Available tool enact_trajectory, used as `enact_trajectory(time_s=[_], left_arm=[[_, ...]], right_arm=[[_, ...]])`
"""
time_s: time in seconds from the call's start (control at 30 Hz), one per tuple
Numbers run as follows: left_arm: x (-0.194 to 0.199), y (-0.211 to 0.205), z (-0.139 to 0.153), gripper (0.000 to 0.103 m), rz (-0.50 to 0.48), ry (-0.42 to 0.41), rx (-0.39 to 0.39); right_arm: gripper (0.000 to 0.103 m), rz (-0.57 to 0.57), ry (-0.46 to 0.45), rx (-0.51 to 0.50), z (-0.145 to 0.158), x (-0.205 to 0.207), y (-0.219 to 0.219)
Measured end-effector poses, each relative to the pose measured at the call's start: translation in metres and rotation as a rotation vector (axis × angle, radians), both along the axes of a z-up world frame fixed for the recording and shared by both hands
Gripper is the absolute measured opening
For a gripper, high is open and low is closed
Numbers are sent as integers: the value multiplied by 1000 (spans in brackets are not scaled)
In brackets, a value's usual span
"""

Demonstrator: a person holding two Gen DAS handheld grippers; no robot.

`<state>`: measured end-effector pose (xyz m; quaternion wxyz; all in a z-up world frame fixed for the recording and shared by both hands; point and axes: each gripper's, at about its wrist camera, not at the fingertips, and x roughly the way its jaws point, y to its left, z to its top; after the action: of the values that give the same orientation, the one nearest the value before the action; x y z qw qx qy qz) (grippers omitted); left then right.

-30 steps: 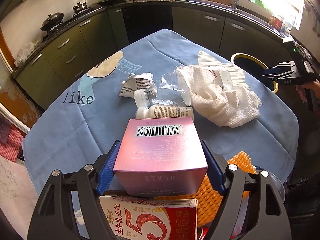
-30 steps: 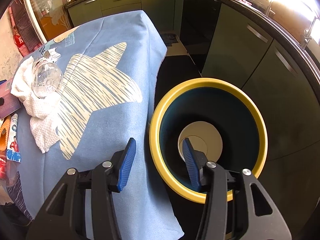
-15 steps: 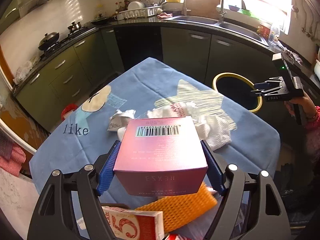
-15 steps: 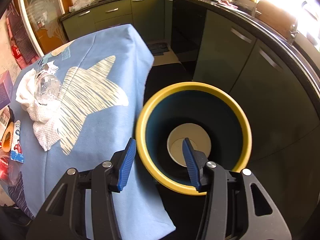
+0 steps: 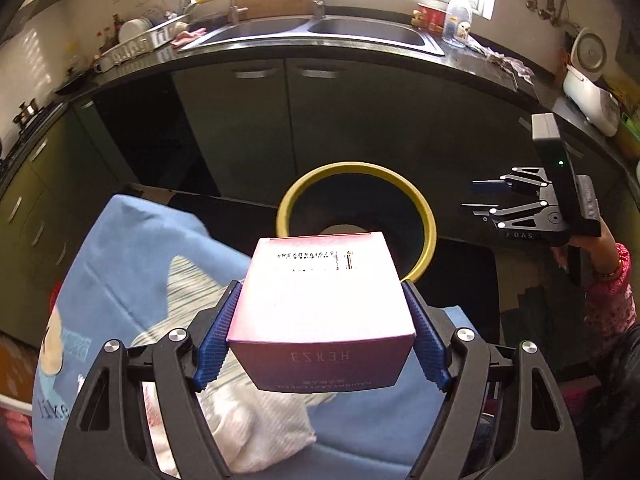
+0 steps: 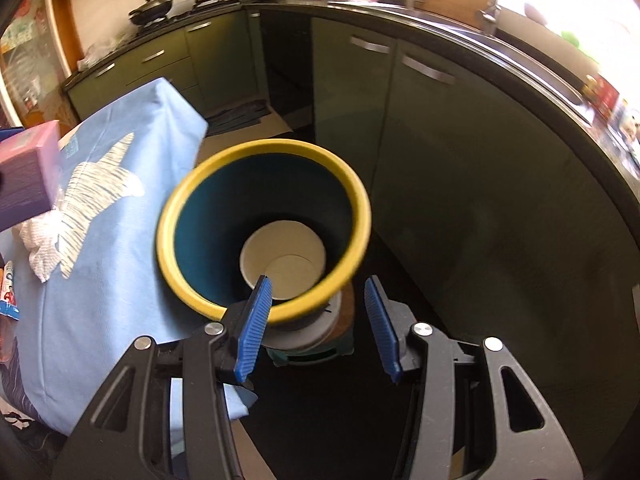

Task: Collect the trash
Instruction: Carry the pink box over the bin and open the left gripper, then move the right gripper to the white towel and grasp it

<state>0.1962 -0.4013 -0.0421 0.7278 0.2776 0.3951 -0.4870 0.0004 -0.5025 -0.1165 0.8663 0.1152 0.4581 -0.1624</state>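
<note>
Left gripper [image 5: 320, 334] clamps a pink box [image 5: 322, 312] above the table's [image 5: 132, 256] far edge, near the yellow-rimmed bin [image 5: 424, 216]. Right gripper [image 6: 316, 320] hangs half-open, empty, over the bin.

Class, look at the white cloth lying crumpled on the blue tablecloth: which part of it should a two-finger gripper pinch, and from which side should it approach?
Pinch a raised fold of the white cloth, coming from above. It lies bunched in a soft heap on the tablecloth, so a ridge likely fits between the fingers better than a flat edge.
</note>
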Motion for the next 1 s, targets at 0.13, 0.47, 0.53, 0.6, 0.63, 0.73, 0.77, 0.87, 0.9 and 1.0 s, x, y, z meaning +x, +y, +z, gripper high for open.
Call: enact_trajectory(time_s=[0.13,0.47,0.53,0.6,0.63,0.73,0.77,0.87,0.9,1.0], left_arm=[[0,-67,-31,77,-58,3,52],[17,-154,-81,78,-42,22,118],[17,-151,-72,84,-34,26,99],[16,-142,-59,87,-27,16,76],[16,-133,-51,87,-23,14,67],[10,-108,-23,90,2,22,17],[7,-97,-12,91,13,17,-3],[1,-54,18,93,59,-9,-62],[-1,-41,28,95,77,-19,-73],[-4,8,56,95,148,-26,-118]], right_arm=[[46,-22,0,18,-7,-13,-13],[50,-25,5,39,-15,-18,-20],[50,-22,5,42,-16,-17,-20],[50,-19,4,44,-17,-15,-18],[51,-16,2,45,-18,-16,-16],[51,-2,2,50,-19,-13,-12],[51,5,3,52,-19,-11,-10],[51,31,4,53,-19,-4,-1],[51,42,3,53,-18,-1,2],[51,80,-6,50,-14,6,16]])
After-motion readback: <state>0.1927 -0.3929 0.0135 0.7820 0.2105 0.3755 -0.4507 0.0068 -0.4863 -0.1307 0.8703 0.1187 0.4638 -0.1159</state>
